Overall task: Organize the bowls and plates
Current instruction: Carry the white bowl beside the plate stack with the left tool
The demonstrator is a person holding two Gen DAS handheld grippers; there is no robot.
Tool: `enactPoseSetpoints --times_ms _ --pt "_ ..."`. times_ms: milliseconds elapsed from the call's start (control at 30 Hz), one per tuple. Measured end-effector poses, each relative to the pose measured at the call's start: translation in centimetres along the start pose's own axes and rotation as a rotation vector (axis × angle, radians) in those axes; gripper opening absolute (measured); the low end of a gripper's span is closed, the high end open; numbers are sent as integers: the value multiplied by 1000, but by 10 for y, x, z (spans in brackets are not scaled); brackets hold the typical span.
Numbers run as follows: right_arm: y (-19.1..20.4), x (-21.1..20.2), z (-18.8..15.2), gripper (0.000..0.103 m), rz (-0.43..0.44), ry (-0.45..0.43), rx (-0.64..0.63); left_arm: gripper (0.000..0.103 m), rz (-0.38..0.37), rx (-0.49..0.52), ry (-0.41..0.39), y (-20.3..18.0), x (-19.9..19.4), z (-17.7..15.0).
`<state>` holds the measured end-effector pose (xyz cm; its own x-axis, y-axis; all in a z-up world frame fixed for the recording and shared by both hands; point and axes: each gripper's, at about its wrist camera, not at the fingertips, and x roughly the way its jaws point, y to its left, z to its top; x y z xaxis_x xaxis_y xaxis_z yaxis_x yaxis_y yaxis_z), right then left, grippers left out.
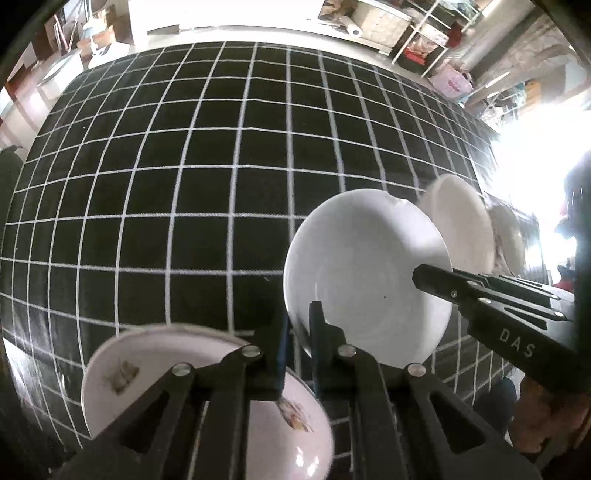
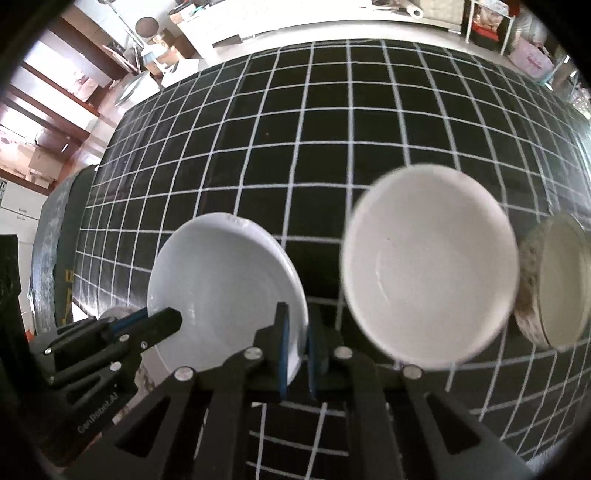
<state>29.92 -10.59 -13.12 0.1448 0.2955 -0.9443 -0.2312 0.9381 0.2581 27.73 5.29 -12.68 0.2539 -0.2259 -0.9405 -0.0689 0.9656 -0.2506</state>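
Note:
A plain white plate (image 1: 365, 273) is held between both grippers above the black grid tablecloth (image 1: 184, 166). My left gripper (image 1: 297, 325) is shut on its near-left rim. My right gripper (image 2: 297, 332) is shut on the plate's (image 2: 221, 280) right rim, and its fingers (image 1: 436, 280) show in the left wrist view. A flowered plate (image 1: 122, 373) lies below the left gripper. A white bowl (image 2: 428, 269) and a speckled bowl (image 2: 554, 291) sit to the right of the held plate.
The tablecloth (image 2: 332, 129) spreads wide behind the dishes. Shelves and boxes (image 1: 424, 33) stand beyond the table's far edge. A dark chair back (image 2: 55, 236) stands at the table's left side.

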Motion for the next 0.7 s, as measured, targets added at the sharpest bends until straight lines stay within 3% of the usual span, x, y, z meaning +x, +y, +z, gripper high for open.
enactPoseSetpoints --times_ms 400,700 --pt "-11 -44 -56 12 -24 -45 23 8 -7 71 -37 -43 -32 -56" --pt "-17 -45 -90 12 -26 -42 46 8 -8 86 -26 -66 -28 -87"
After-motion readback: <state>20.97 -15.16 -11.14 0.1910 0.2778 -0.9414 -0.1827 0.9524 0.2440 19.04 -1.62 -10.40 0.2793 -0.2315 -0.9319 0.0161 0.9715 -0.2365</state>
